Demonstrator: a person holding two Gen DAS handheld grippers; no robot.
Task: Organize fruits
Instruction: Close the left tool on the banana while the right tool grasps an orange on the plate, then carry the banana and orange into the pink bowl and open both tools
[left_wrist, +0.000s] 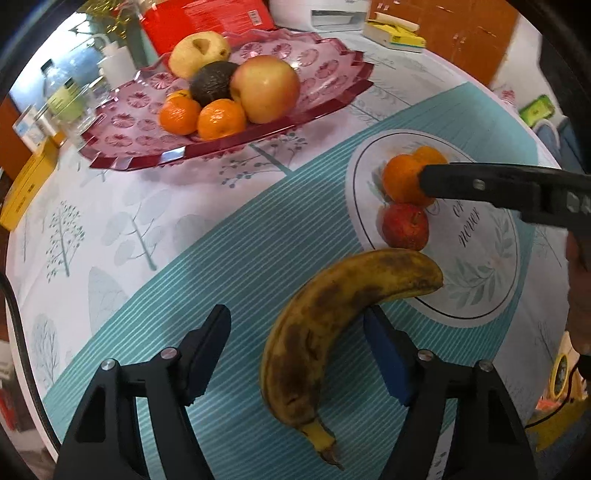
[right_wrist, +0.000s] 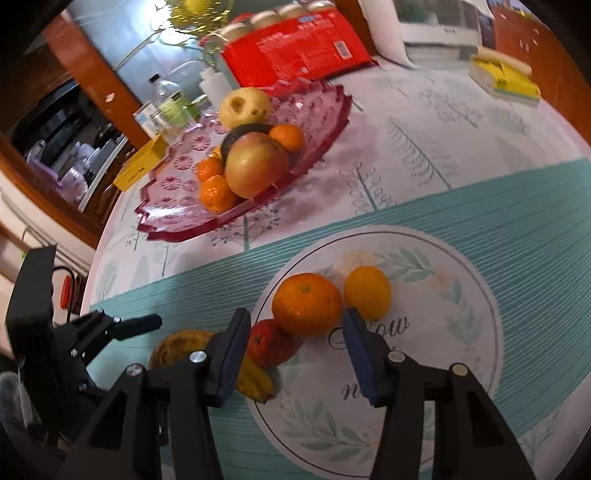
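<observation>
While your left gripper (left_wrist: 295, 354) hangs low over the teal striped tablecloth (left_wrist: 207, 258), its jaws stand spread wide on either side of a brown-spotted banana (left_wrist: 325, 339). Neither pad presses the peel: the left pad is well clear of it, and the right pad sits just behind the fruit's curve, where contact cannot be judged. The banana lies on the cloth with its stem toward you and its far tip at the edge of the round white printed circle (left_wrist: 476, 280).

Your right gripper (right_wrist: 295, 350) is also spread open, holding nothing. Its two blue-padded fingers frame a large orange (right_wrist: 306, 303) that sits on the printed circle, the pads short of the fruit's sides. Just right of that orange is a smaller yellow-orange citrus (right_wrist: 367, 292), and a small red apple (right_wrist: 271, 343) rests just beside the orange on the near left, partly behind your left finger pad. From the left wrist view, one finger of the right gripper crosses in front of the orange (left_wrist: 400, 181).

Farther back, the pink scalloped glass tray (left_wrist: 325, 74) holds a large apple (left_wrist: 266, 88), a yellow pear-like fruit (left_wrist: 199, 53), a dark avocado (left_wrist: 212, 83) and several mandarins (left_wrist: 221, 120), all clustered together. A red package (right_wrist: 295, 51) and a yellow box (right_wrist: 506, 79) lie beyond the tray.
</observation>
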